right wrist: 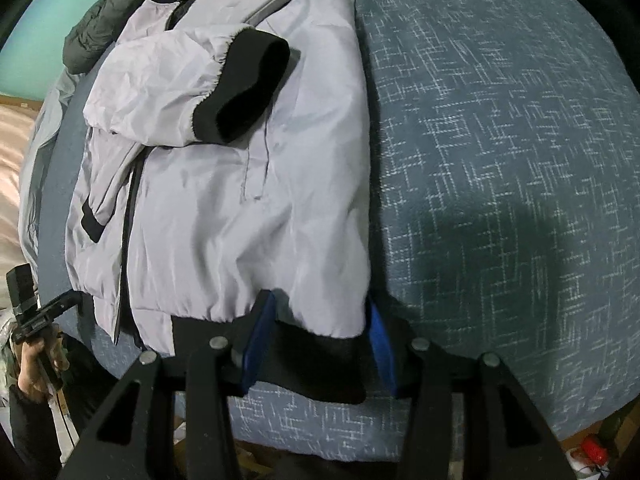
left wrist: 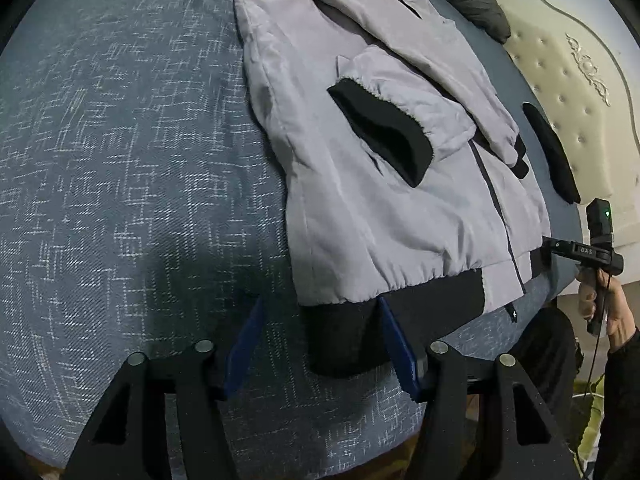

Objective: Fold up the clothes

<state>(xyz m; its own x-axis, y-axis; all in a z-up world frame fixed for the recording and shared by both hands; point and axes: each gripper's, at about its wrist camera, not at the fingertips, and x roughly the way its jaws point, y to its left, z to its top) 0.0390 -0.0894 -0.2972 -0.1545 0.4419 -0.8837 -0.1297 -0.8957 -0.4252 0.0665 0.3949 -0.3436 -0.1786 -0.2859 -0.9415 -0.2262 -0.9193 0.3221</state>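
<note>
A pale lilac jacket (left wrist: pixel 360 208) with black cuffs and a black hem band lies flat on a blue-grey patterned bed cover (left wrist: pixel 120 160), both sleeves folded across its front. My left gripper (left wrist: pixel 322 312) stands open at the near edge. One corner of the black hem (left wrist: pixel 344 340) lies between its blue fingers, with a gap on the left side. In the right wrist view the jacket (right wrist: pixel 224 200) fills the left half. My right gripper (right wrist: pixel 320 300) is open and straddles the other corner of the hem (right wrist: pixel 316 360), which lies flat and unpinched.
A dark padded garment (left wrist: pixel 476 4) lies beyond the collar, and a black cloth piece (left wrist: pixel 552 152) lies beside the jacket. A cream tufted headboard (left wrist: pixel 568 80) is at the right. A person's hand (left wrist: pixel 600 308) holds the other gripper. The bed's edge runs just under both grippers.
</note>
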